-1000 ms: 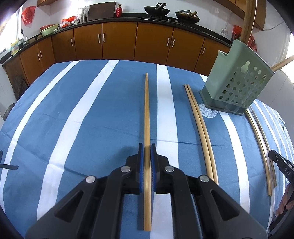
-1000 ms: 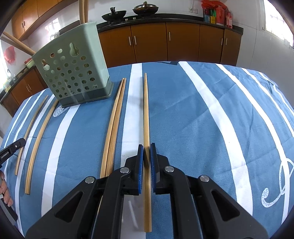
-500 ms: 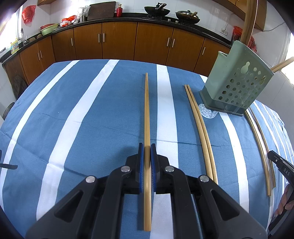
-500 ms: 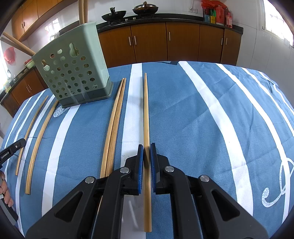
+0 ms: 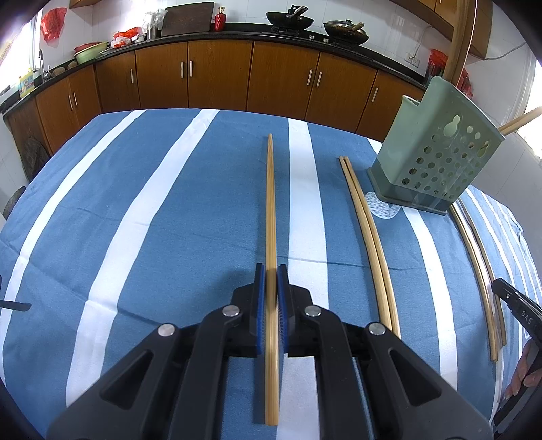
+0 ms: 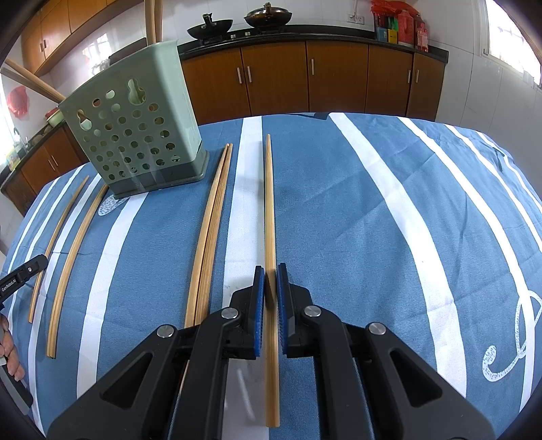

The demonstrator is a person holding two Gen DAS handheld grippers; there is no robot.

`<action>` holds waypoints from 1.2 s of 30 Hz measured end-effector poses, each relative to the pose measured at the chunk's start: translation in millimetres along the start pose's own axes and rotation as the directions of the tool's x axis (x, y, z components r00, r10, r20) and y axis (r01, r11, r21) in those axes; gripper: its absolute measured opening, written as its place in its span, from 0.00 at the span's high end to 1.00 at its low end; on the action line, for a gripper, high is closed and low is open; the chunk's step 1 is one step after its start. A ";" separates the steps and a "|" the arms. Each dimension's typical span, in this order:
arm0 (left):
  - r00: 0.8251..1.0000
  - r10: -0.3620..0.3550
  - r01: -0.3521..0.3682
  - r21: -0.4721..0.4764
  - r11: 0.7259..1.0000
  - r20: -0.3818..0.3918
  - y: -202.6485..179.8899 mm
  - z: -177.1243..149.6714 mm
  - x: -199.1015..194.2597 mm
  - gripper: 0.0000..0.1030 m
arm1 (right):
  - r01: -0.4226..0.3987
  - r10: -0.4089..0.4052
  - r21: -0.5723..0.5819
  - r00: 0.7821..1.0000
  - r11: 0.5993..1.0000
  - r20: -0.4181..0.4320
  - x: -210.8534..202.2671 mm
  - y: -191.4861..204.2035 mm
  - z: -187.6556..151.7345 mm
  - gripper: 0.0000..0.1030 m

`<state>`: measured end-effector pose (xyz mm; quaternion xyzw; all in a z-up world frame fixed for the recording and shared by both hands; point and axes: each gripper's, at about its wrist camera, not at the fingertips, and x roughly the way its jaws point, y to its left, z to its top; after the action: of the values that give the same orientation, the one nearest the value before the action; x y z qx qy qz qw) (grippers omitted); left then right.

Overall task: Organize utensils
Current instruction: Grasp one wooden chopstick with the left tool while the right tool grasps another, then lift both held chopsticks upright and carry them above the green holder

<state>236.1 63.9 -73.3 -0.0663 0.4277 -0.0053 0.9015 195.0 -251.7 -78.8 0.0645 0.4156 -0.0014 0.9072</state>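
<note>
surface cover: blue, white-striped tablecloth (image 5: pixel 169 216)
behind: brown cabinets (image 5: pixel 220 74), two woks (image 5: pixel 288 18)
corner: red bottle (image 5: pixel 220 23)

The left gripper (image 6: pixel 20 279) reads "GenRobot.AI"; the right gripper (image 5: pixel 521 311) reads "DAS".

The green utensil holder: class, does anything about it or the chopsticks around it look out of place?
The green utensil holder stands upright, but most chopsticks lie loose on the striped tablecloth instead of inside it: one pair beside its base, another pair on its other side. Each gripper grips a single chopstick.
</note>
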 end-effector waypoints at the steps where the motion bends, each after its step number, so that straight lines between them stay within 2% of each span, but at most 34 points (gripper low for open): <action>1: 1.000 -0.001 0.001 0.002 1.000 0.000 -0.5 -0.2 -0.3 0.90 | 0.000 0.000 0.000 1.000 1.000 0.000 -0.1 0.0 0.0 0.92; 6: 1.000 0.014 -0.014 0.059 0.998 -0.005 -8.5 -8.8 -6.2 0.90 | -0.006 0.006 0.000 1.000 1.000 0.000 -2.8 -1.9 -3.6 0.92; 21: 1.000 0.017 -0.017 0.101 0.995 -0.006 -11.7 -14.0 -9.6 0.92 | -0.011 0.011 0.003 1.000 1.000 0.007 -4.8 -3.3 -3.8 0.92; 27: 0.997 -0.027 0.020 0.097 0.995 0.074 -12.3 -9.1 -34.2 0.92 | -0.036 0.031 0.035 0.991 0.999 0.131 -33.8 -12.2 -1.8 0.93; 32: 0.985 -0.059 0.046 0.085 0.995 0.163 -16.1 1.5 -62.0 0.92 | -0.064 0.050 0.050 0.969 0.997 0.241 -60.4 -15.7 6.3 0.93; 36: 0.973 -0.075 0.061 0.070 0.996 0.220 -16.8 10.0 -80.2 0.92 | -0.080 0.062 0.045 0.952 0.996 0.299 -71.2 -13.8 11.6 0.93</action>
<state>193.7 53.8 -3.2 -0.0529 0.3211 -0.0420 0.9446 156.3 -270.4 -19.2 0.1041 0.2719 0.0098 0.9566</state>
